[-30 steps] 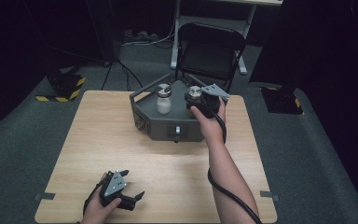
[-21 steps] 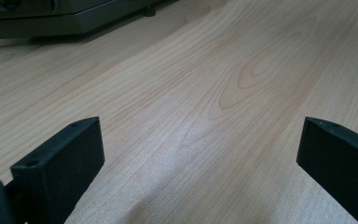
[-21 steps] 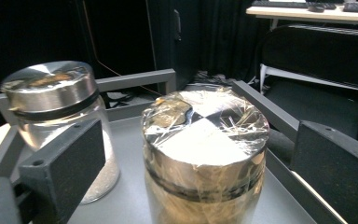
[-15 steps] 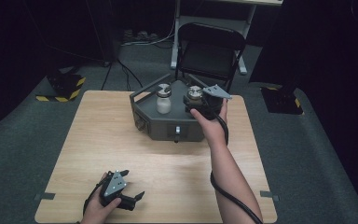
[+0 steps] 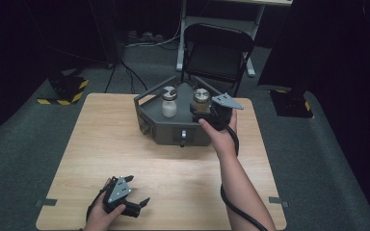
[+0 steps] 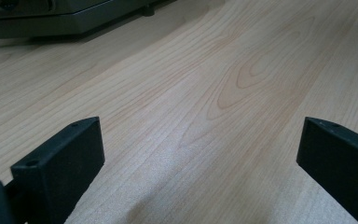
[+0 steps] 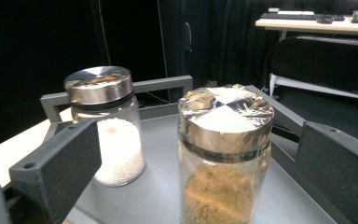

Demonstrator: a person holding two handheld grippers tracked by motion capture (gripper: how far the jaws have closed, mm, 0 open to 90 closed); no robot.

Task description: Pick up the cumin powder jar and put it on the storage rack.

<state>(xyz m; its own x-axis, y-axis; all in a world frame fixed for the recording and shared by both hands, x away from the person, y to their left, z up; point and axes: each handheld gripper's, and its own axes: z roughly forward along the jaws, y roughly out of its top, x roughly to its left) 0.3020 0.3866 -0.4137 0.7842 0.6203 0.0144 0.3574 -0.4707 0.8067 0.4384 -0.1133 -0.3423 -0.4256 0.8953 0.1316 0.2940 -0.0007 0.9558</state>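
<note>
Left gripper: parked on near table edge, jaws spread wide, holding nothing. Right gripper: jaws apart either side of brown-powder jar, upright in grey tray beside white-grain jar; grasp not yet made, lift left. Jar base cut off; contact unclear.

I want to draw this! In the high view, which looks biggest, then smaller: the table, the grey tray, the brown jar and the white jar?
1. The table, by far the biggest.
2. The grey tray.
3. The brown jar and the white jar look about alike, so I won't rank them; the right gripper partly hides the brown one.
</note>
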